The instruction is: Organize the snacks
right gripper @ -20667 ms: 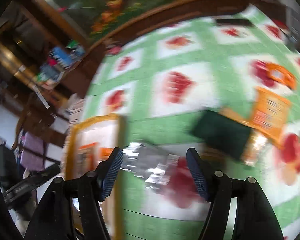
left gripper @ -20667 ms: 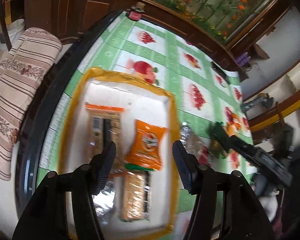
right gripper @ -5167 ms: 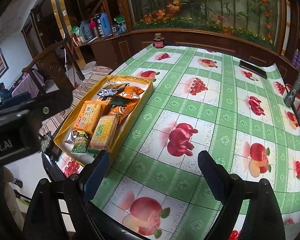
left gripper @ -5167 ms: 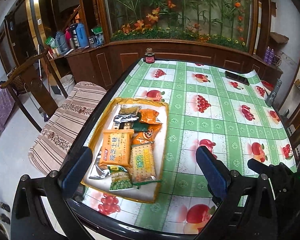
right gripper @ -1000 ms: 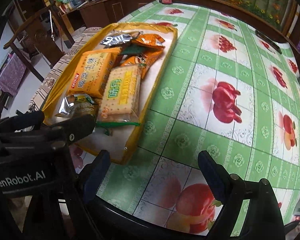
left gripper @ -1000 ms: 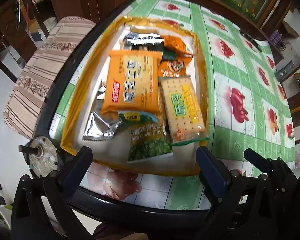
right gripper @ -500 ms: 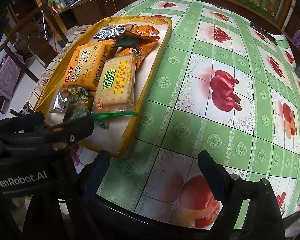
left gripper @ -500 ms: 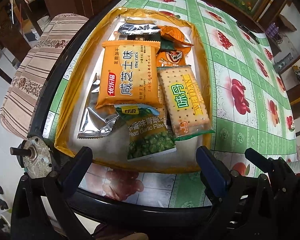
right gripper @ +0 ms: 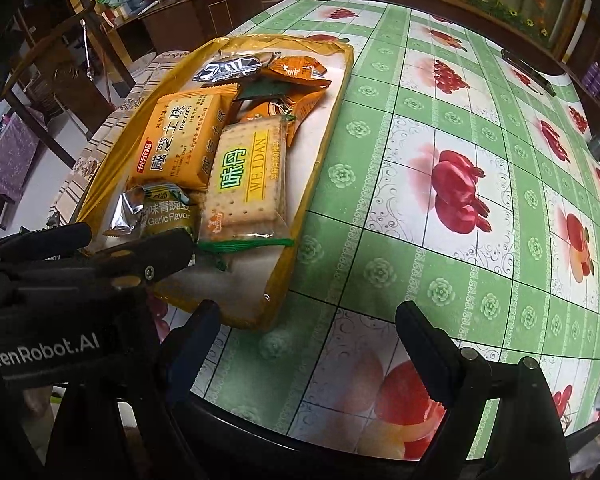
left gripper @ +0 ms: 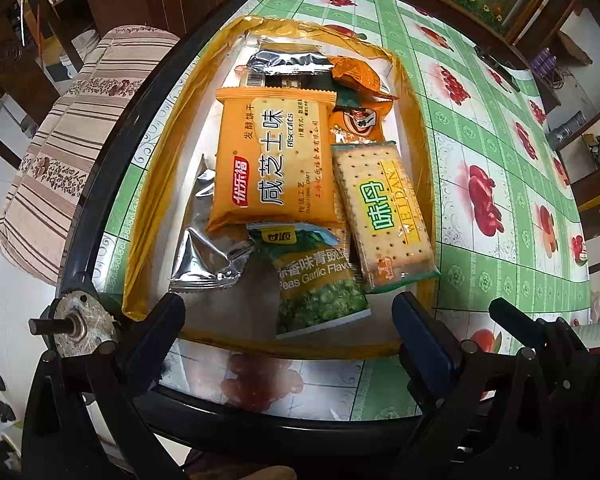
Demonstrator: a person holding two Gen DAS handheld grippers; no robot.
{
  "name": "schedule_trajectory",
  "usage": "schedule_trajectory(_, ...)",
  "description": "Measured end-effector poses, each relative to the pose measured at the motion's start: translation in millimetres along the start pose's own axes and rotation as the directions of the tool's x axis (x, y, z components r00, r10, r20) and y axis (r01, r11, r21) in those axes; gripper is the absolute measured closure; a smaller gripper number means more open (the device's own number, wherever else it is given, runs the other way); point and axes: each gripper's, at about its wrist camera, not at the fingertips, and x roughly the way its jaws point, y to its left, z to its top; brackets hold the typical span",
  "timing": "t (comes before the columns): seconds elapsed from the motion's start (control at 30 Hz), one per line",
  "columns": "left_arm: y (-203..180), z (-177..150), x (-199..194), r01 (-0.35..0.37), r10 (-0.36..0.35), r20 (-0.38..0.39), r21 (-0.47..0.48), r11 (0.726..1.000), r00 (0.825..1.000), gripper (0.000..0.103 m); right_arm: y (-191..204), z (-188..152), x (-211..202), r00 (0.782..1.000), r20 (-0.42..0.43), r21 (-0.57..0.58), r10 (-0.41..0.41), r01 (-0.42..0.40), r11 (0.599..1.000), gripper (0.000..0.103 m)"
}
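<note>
Chair (left gripper: 72, 152): a striped cushioned seat stands off the table's left edge, clear of the work.
Tray (left gripper: 156, 184): a yellow-rimmed tray sits at the near left corner of the table; its raised rim keeps the packets gathered in one place, and all visible snacks lie inside it.
Silver packet (left gripper: 204, 248): lies flat at the tray's left side, partly tucked under the orange pack.
Orange biscuit pack (left gripper: 272, 160): the largest item, lying face up across the middle, resting on its neighbours.
Green pea packet (left gripper: 320, 284): nearest the front rim, its top overlapping the biscuit pack's lower edge.
Cracker pack (left gripper: 380, 208): lies lengthwise along the tray's right side, beside the orange pack, its near end close to the rim.
Far packets (left gripper: 356, 76): small orange, dark green and silver wrappers are piled at the tray's far end.
Left gripper (left gripper: 288, 320): hovers over the tray's front rim, jaws wide apart with nothing between them, touching no packet.
Right gripper (right gripper: 308, 328): jaws likewise spread wide and empty, over bare tablecloth just beside the tray's near right corner.
Tablecloth (right gripper: 460, 184): the green fruit-print cloth to the right shows no loose snack.
Progress: judging by this, the sorting looks finished or nearly so.
</note>
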Motion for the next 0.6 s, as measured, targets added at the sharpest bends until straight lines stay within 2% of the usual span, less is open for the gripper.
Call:
schedule_trajectory(0.33,3,4,4,-0.009,0.009,-0.005,-0.004,1.000,1.000,0.000,-1,1,2,1.000,-0.001,0.005,0.000,0.000,1.000,0.012)
schedule_trajectory(0.6,-3,-1,-12,-0.048,0.049,0.036,-0.025,0.999,0.998,0.000,-22,-6,-7,1.000,0.006,-0.013,0.005,-0.005,1.000,0.012)
